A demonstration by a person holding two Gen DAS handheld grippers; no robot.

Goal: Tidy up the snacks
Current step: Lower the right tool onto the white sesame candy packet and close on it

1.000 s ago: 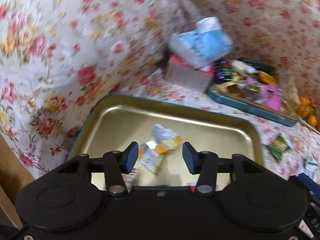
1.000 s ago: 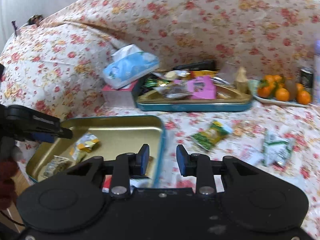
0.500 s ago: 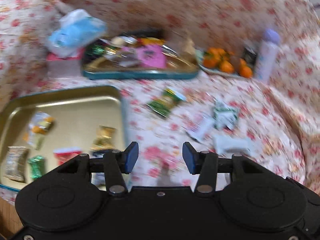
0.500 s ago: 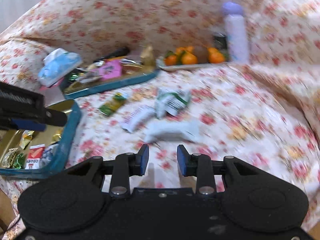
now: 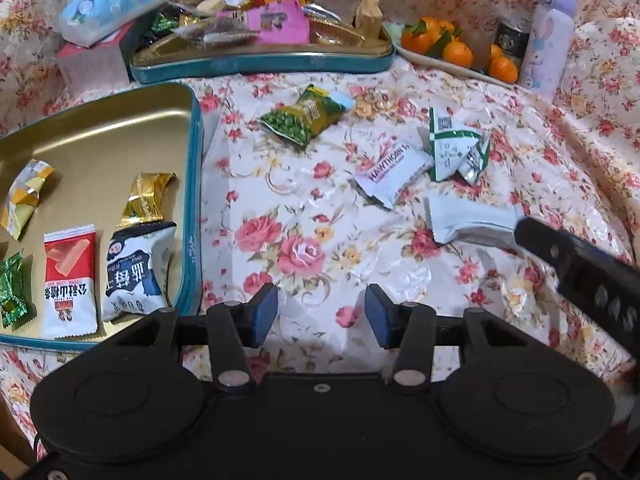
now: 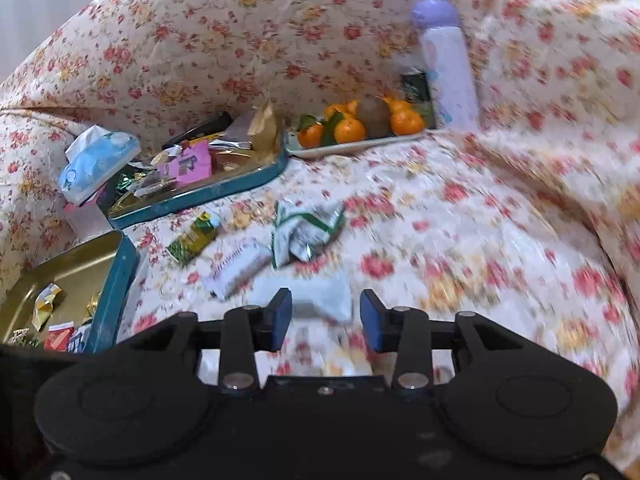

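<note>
My left gripper [image 5: 322, 315] hangs open and empty over the floral cloth, just right of a gold tray with a teal rim [image 5: 195, 200] that holds several wrapped snacks. Loose on the cloth lie a green pea packet [image 5: 306, 118], a white Hawthorn packet [image 5: 394, 174], green-and-white packets [image 5: 456, 152] and a pale white packet [image 5: 468, 220]. My right gripper [image 6: 326, 317] is low over the pale white packet [image 6: 316, 296]. Its jaws are opening, and the packet lies just ahead of the pads, not pressed. One of its fingers [image 5: 576, 268] reaches in from the right beside that packet.
A second teal tray [image 5: 260, 65] heaped with snacks stands at the back, with a blue tissue pack [image 5: 120, 0] on a pink box to its left. A plate of oranges [image 5: 456, 54] and a purple bottle [image 5: 546, 52] stand at the back right. Floral cushions rise all around.
Both views have swung right, from the gold tray to the loose snacks. The right gripper has come down close to the pale packet and its jaws have widened. The left jaws kept their width.
</note>
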